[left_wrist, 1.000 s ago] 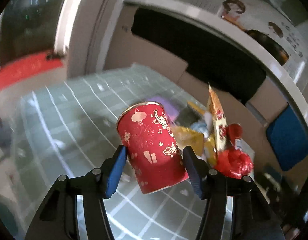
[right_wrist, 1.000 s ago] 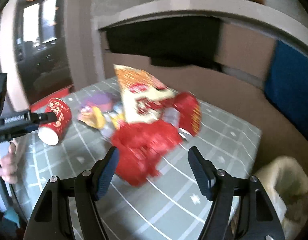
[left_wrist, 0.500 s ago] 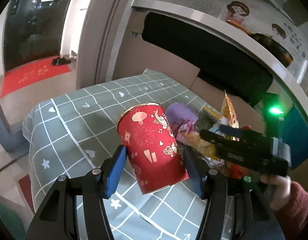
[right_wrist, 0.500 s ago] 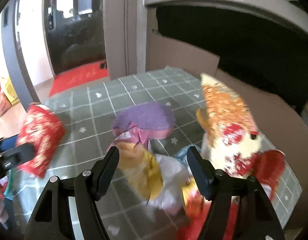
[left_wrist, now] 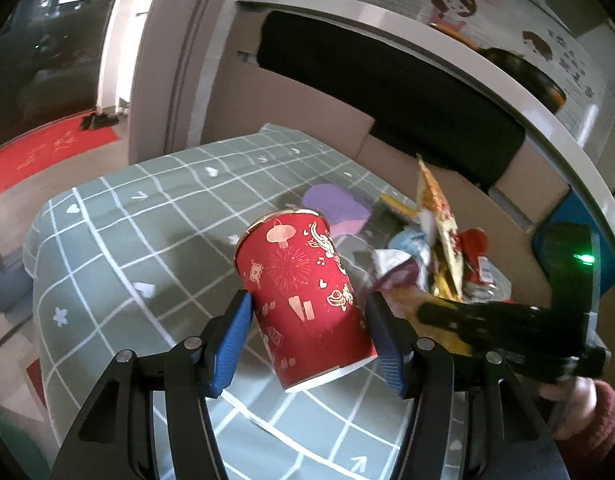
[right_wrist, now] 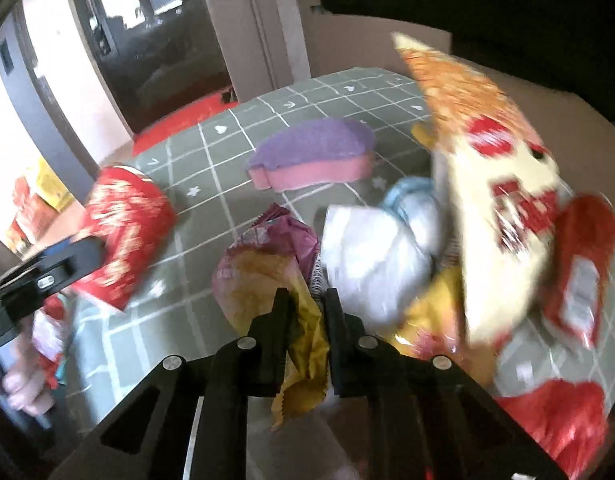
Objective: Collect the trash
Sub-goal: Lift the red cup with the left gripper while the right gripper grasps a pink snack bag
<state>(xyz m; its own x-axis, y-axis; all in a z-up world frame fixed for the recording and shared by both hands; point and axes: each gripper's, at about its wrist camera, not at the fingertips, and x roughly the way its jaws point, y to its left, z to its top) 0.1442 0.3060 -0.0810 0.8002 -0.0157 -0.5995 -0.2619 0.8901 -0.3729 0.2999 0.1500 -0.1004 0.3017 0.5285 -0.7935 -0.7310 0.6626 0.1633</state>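
Left gripper (left_wrist: 307, 322) closed on a red paper cup (left_wrist: 303, 300) printed with gold lanterns and fireworks, blue pads (left_wrist: 232, 338) pressed to either side, cup tilted and lifted clear of the surface (left_wrist: 119, 248), a table draped in a grey-green cloth with a white grid. Behind the cup, lying flat on the cloth, a purple and pink sponge (left_wrist: 335, 208). Further right, a loose heap of trash: a crumpled white and pale blue wrapper (right_wrist: 371, 248), a tall orange and cream snack bag (right_wrist: 487, 184) standing on end, and red packaging (right_wrist: 579, 264) beside it, blurred in the right wrist view. At the near edge of that heap, right gripper (right_wrist: 305, 312) clamped tight on a yellow and maroon snack wrapper (right_wrist: 267, 276), crinkled foil squeezed between the two black fingers (right_wrist: 277, 320) and spilling out beneath them. Same gripper seen from the left wrist view as a black body with a green light, reaching into the pile. Far left of the right wrist view, the red cup again, gripped, with a hand (right_wrist: 23, 388) below it. Behind the surface, a brown cardboard panel (left_wrist: 307, 112) and a red doormat (left_wrist: 47, 152) on the floor by a doorway.
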